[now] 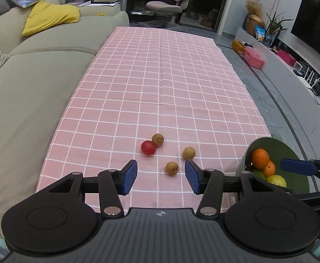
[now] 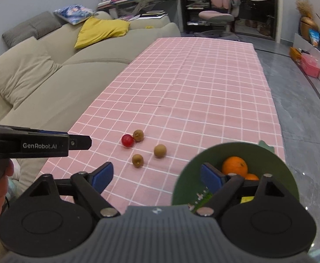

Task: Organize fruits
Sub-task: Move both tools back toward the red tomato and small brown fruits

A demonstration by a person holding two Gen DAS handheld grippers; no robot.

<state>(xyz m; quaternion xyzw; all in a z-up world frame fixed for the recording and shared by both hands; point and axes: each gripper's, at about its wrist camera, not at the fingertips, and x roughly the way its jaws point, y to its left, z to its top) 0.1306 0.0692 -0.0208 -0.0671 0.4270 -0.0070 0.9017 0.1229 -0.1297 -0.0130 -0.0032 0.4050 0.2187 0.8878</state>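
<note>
Left gripper (image 1: 161, 176) fingers spread, empty, near brown fruit (image 1: 171, 168). Right gripper (image 2: 156, 175) released by bowl (image 2: 186, 175). Risk: nudged round fruit rolls off surface (image 1: 160, 76).

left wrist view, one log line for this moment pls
left gripper: open, empty | right gripper: open, empty | loose: red fruit, three brown | green bowl: oranges

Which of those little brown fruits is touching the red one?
The farthest small round brown fruit, pressed against the small round red fruit; the other two lie apart, nearer.
</note>
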